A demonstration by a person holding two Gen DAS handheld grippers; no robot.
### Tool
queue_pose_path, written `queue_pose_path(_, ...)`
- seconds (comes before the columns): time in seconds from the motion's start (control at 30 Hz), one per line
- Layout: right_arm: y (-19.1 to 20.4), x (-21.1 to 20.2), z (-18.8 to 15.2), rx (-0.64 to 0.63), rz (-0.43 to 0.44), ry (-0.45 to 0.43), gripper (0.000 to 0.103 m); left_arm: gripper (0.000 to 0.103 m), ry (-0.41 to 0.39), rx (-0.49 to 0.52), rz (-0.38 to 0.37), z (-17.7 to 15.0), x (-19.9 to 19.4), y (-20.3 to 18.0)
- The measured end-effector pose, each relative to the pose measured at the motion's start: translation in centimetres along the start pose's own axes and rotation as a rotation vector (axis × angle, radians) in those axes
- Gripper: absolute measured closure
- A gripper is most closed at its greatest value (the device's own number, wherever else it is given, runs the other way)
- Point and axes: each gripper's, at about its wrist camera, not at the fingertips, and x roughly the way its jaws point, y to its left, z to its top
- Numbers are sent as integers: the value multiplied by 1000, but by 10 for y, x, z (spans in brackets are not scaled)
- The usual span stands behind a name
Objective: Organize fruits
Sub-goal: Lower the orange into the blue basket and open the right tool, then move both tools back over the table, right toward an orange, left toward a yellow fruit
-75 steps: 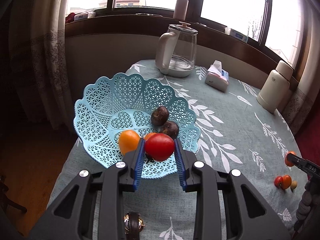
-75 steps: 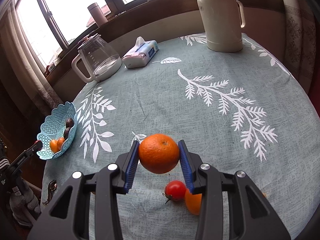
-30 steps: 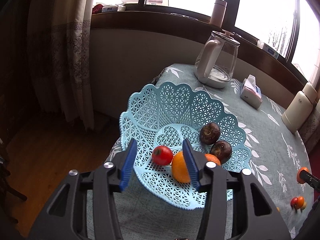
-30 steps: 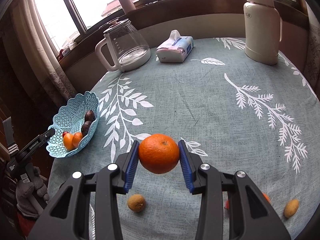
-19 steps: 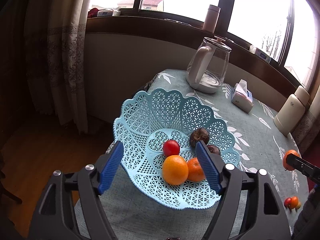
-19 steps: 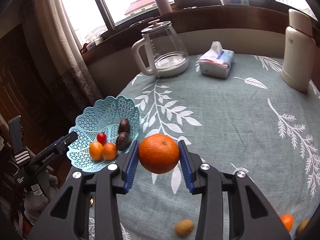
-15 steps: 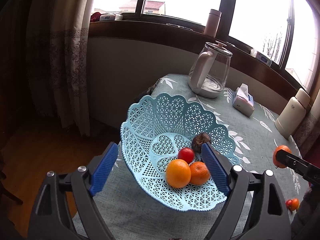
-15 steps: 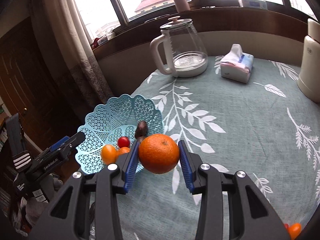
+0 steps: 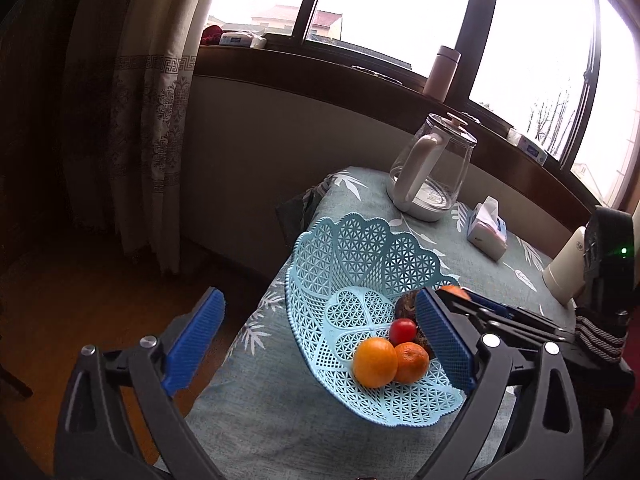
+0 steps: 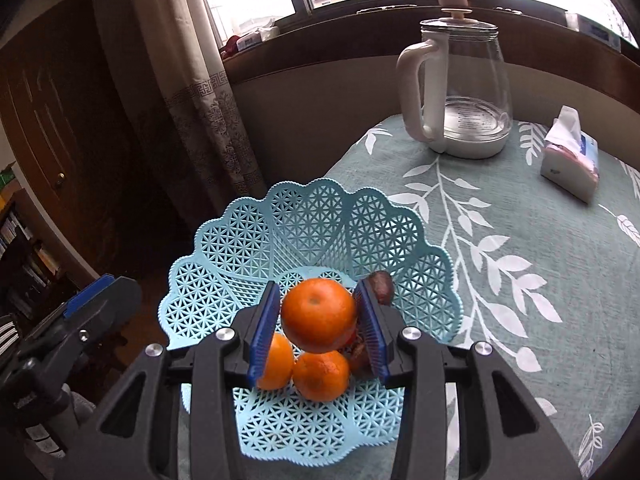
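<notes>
Left wrist view: the left gripper stands with its jaws wide apart and nothing between the blue pads. Past it the pale blue lattice basket sits at the near-left edge of the table, under a leaf-print cloth. In the basket's bottom lie a yellow-orange fruit touching a smaller tangerine, a small red tomato just behind them, and a dark passion fruit — partly hidden by the right-hand pad. The right gripper reaches in from the right over the basket's far side (only a sliver of its orange shows here). Farther off stand a glass kettle and a tissue pack.

Right wrist view: the right gripper is clamped on a large orange, pads pressed to both its sides. It hangs above the basket — directly over the fruit inside, apart from the yellow-orange fruit and tangerine below. A passion fruit peeks out right of the pad. The left gripper shows at the near left, beside the basket.
</notes>
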Motion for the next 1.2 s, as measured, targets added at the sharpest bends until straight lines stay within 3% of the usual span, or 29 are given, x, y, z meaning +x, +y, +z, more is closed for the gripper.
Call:
queue_pose_path(0.37, -1, 13, -1, 22, 5, 16, 62, 6, -26, 18, -32, 3, -8, -2)
queue_pose_path(0.8, -32, -34, -26, 104, -20, -26, 62, 5, -55, 41, -183, 2, -23, -22)
queue_pose_path(1.2, -65, -88, -58, 155, -93, -66, 62, 5, -56, 110, -239, -5, -31, -52)
